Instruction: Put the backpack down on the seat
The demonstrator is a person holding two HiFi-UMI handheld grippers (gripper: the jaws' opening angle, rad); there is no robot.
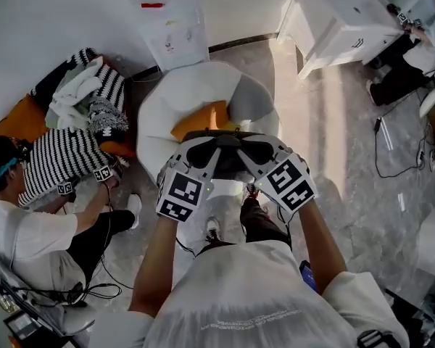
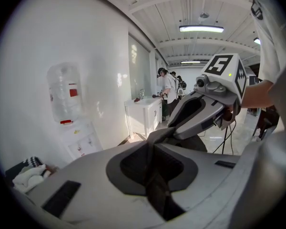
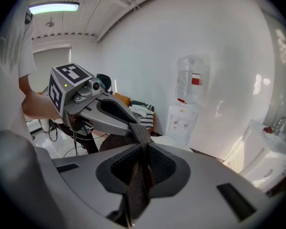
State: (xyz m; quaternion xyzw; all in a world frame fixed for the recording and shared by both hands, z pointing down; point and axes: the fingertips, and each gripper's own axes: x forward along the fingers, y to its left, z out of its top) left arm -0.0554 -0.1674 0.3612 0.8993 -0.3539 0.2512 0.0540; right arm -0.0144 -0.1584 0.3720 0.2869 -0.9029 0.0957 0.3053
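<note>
Black, our backpack (image 1: 228, 167) hung over the white seat (image 1: 170, 100). We pinched its straps (image 3: 138, 180) in the left gripper (image 2: 155, 140) and right gripper (image 3: 140, 141). Their weave showed only in the right gripper view.

White walls (image 1: 58, 13), glossy grey floor (image 1: 333, 143), white cabinet (image 1: 333, 20), water dispenser (image 2: 69, 109), ceiling strip lights (image 2: 201, 28)

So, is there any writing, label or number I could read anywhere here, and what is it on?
Nothing here is readable.
Pale print on the person's shirt: too small.
Red label on the water bottle: blurred.
Stickers on the dispenser: too small.
Marker cubes: black-and-white square patterns, no letters.
</note>
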